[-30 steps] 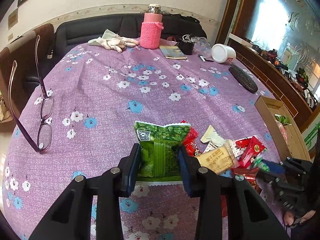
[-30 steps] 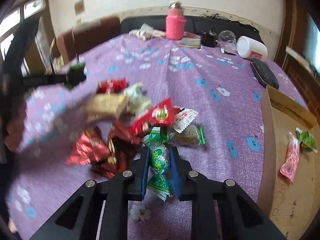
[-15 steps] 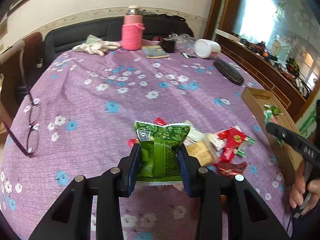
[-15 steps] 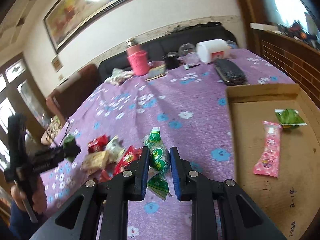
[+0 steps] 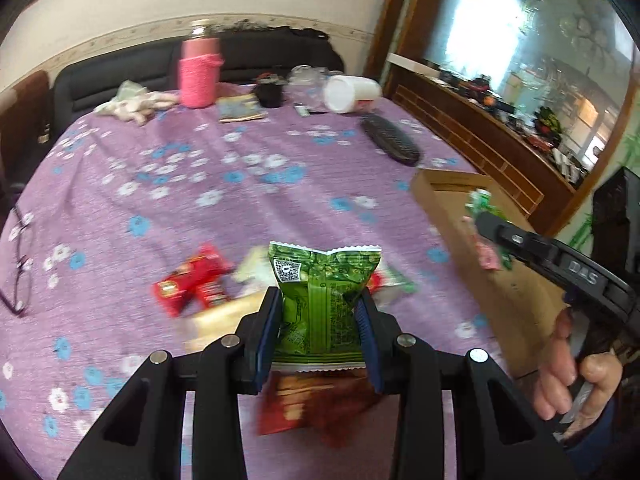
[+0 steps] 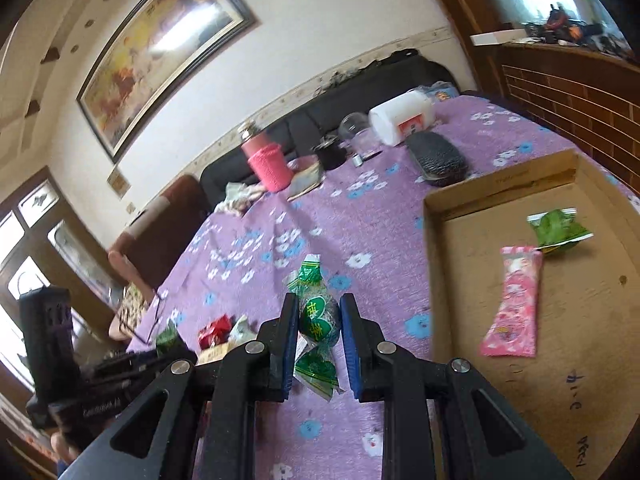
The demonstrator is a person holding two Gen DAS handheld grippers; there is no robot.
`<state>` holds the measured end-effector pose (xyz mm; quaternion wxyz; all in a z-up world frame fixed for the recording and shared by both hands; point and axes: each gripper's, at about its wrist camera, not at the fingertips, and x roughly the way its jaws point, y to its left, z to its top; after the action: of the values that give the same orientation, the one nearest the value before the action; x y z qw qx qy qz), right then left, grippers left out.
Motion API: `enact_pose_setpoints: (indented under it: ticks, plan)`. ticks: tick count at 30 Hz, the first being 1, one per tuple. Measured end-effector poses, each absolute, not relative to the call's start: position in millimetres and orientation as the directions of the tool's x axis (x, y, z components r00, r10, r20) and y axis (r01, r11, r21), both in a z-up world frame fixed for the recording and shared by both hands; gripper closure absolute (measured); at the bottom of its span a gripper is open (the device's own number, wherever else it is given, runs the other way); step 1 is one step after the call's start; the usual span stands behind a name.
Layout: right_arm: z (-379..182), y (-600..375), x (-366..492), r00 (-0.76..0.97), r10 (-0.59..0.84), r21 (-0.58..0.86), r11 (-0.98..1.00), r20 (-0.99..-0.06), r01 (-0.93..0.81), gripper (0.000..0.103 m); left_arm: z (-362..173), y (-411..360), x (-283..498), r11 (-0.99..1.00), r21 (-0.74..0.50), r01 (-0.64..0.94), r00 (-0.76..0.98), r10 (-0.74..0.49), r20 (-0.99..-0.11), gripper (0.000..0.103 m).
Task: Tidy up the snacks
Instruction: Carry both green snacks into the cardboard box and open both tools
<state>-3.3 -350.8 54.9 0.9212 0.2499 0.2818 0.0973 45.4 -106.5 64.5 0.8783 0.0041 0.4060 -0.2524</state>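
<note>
Being carried toward the cardboard tray (image 6: pixel 496 190) for sorting, a green snack packet (image 5: pixel 320 300) is pinched in the left claw (image 5: pixel 318 336) and a green wrapped candy (image 6: pixel 318 316) in the right claw (image 6: pixel 320 344), both beside the tray, above the bench (image 5: pixel 200 184).

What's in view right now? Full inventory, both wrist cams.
green packet: 1, green, in left gripper
green candy: 1, green twist wrap, in right gripper
snack pile: several, mostly red, blurred, on tablecloth by left gripper
box: 1, brown cardboard, table's right edge
pink packet: 1, pink, in box
green bag: 1, green, in box beside pink packet
tablecloth: 1, purple floral
bottle: 1, pink knit sleeve, far edge
white jar: 1, lying on its side, far edge
black case: 1, beyond box
glasses: 1, dark frame, table's left edge
left gripper: shut on green packet
right gripper: shut on green candy
hand: 1, holds right gripper's handle
</note>
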Motion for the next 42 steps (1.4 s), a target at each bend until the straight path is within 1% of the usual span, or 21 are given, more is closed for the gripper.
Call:
enact_pose_setpoints:
  ticks: [2, 4, 6, 8, 14, 18, 20, 26, 29, 32, 35, 42]
  plan:
    - [57, -364, -5, 0.838, 0.288, 0.534, 0.845, -0.464, 0.005, 0.081, 68, -127, 42, 0.857, -0.205, 0.473, 0.53, -0.463, -0.71, 0.067]
    - [58, -381, -7, 0.857, 0.226, 0.542, 0.837, -0.464, 0.073, 0.081, 70, -150, 38, 0.833, -0.231, 0.502, 0.505, -0.5, -0.704, 0.067]
    - [59, -404, -13, 0.868, 0.155, 0.552, 0.82, -0.473, 0.155, 0.081, 68, -172, 34, 0.812, -0.242, 0.532, 0.476, -0.522, -0.708, 0.067]
    - [55, -427, -16, 0.865, 0.112, 0.584, 0.779, -0.489, 0.229, 0.081, 65, -200, 27, 0.79, -0.233, 0.567, 0.45, -0.534, -0.716, 0.067]
    - [37, -473, -19, 0.828, 0.097, 0.641, 0.684, -0.553, 0.348, 0.081, 52, -268, 10, 0.728, -0.234, 0.645, 0.366, -0.563, -0.741, 0.067]
    - [32, -486, -24, 0.808, 0.067, 0.631, 0.663, -0.585, 0.402, 0.082, 43, -294, 2, 0.7, -0.231, 0.676, 0.331, -0.568, -0.753, 0.067]
    - [29, -491, -25, 0.799, 0.07, 0.635, 0.65, -0.597, 0.418, 0.082, 42, -300, -1, 0.686, -0.223, 0.693, 0.325, -0.573, -0.752, 0.067]
    - [20, -500, -21, 0.774, 0.1, 0.641, 0.632, -0.625, 0.436, 0.082, 34, -308, 0, 0.643, -0.262, 0.72, 0.269, -0.606, -0.749, 0.067]
    - [17, -503, -20, 0.755, 0.087, 0.618, 0.639, -0.65, 0.458, 0.082, 29, -315, 4, 0.63, -0.276, 0.726, 0.24, -0.608, -0.757, 0.067]
    - [5, -505, -16, 0.724, 0.117, 0.616, 0.628, -0.679, 0.476, 0.082, 26, -314, 4, 0.624, -0.282, 0.729, 0.226, -0.607, -0.762, 0.067]
    - [-4, -506, -13, 0.712, 0.164, 0.641, 0.603, -0.682, 0.475, 0.082, 26, -312, 3, 0.624, -0.288, 0.726, 0.225, -0.611, -0.759, 0.068]
    - [0, -500, -13, 0.709, 0.136, 0.619, 0.619, -0.692, 0.484, 0.08, 25, -312, 5, 0.627, -0.303, 0.718, 0.223, -0.62, -0.752, 0.067]
